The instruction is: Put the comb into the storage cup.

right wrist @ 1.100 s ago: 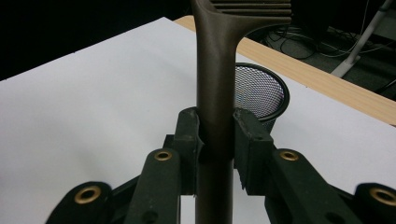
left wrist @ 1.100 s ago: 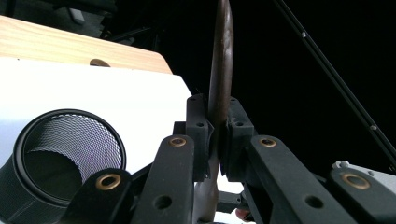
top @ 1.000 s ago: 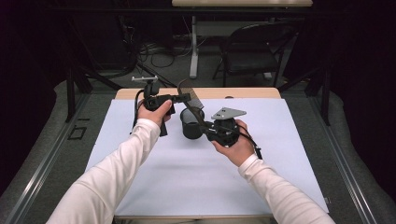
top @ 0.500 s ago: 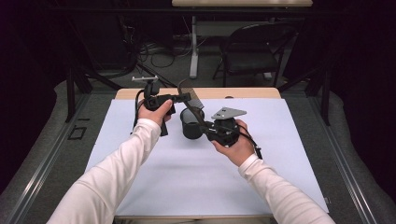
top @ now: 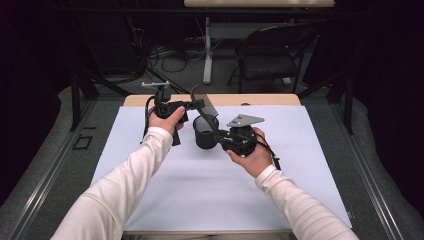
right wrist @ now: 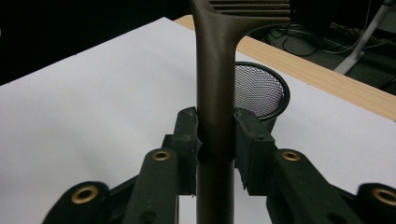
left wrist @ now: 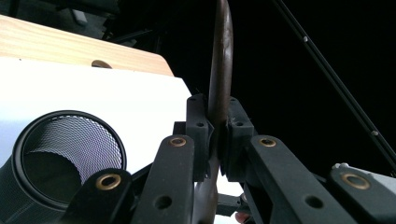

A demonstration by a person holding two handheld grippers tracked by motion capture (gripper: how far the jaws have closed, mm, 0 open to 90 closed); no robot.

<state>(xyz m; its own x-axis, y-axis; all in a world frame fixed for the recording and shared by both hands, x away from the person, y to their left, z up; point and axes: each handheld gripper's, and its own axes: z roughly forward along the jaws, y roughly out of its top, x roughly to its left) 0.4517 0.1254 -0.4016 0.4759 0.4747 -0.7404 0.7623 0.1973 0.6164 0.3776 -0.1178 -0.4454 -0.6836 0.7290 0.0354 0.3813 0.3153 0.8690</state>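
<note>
A brown slotted spatula is held over the table by both grippers. My left gripper is shut on its thin edge near the head; in the left gripper view the pads pinch the spatula edge-on. My right gripper is shut on the handle, and in the right gripper view the handle rises between the jaws to the slotted head. A black mesh cup stands upright on the white sheet just below the spatula, between the two hands; it also appears in both gripper views.
A white sheet covers the table, with a wooden strip along the far edge. Beyond the table are a folding chair, a desk leg and floor cables.
</note>
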